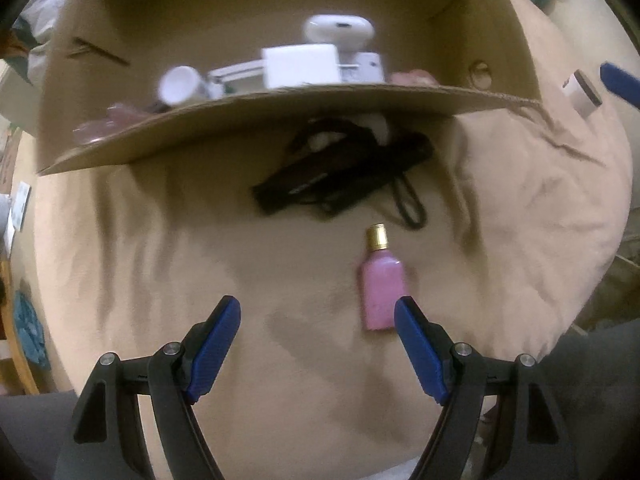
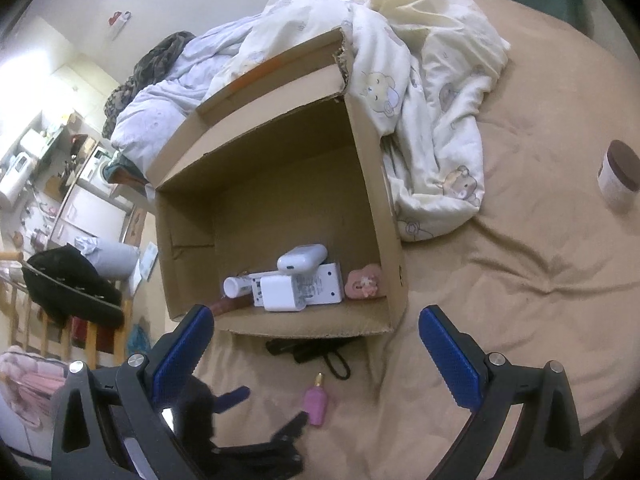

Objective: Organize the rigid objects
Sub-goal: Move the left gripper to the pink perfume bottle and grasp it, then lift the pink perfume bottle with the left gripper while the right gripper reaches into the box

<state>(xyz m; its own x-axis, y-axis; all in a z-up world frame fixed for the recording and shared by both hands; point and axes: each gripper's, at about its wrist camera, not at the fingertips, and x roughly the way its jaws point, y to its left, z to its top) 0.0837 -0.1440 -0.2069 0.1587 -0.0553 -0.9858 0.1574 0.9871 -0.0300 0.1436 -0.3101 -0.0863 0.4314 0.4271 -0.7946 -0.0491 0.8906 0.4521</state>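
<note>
A pink bottle with a gold cap (image 1: 382, 280) lies on the tan bedsheet, just ahead of my open, empty left gripper (image 1: 318, 312), close to its right finger. It also shows in the right wrist view (image 2: 316, 400). A black object with a strap (image 1: 344, 178) lies between the bottle and a cardboard box (image 2: 360, 200). The box holds white chargers and cases (image 2: 300, 284), a white tube and a pink item (image 2: 364, 282). My right gripper (image 2: 316, 328) is open and empty, above the box's near edge. The left gripper (image 2: 264, 408) shows below it.
A white jar with a brown lid (image 2: 618, 178) stands on the sheet to the right; it also shows in the left wrist view (image 1: 582, 92). A crumpled bear-print blanket (image 2: 420, 100) lies behind and beside the box. The bed's left edge drops to cluttered furniture (image 2: 68, 288).
</note>
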